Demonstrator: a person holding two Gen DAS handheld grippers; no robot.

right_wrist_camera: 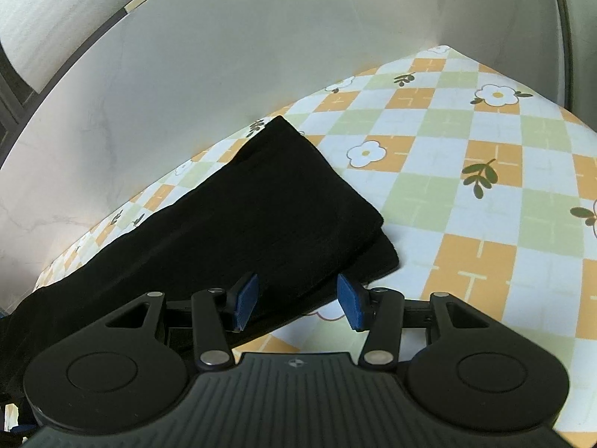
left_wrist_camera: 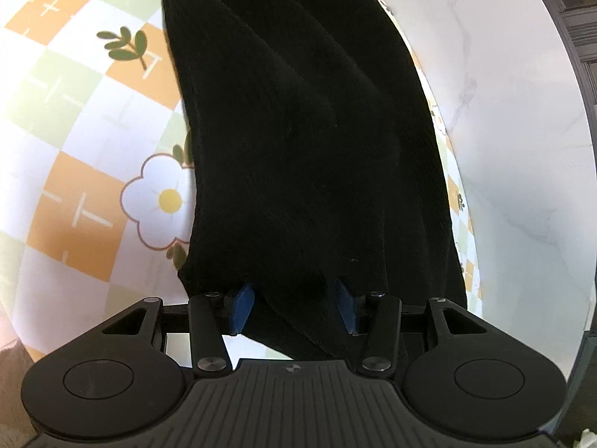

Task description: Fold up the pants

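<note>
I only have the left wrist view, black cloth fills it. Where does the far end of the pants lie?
Observer: In the right wrist view the pants end in a squared, folded stack on the checked tablecloth, close to the cloth's edge by the wall.
Operator: Is the right gripper holding anything?
Observer: No. The right gripper has its jaws apart, blue pads either side of the stack's near edge, not pressing it.
Operator: One layer or more at that end?
Observer: At least two; a lower layer sticks out beneath the upper one at the corner nearest the gripper.
</note>
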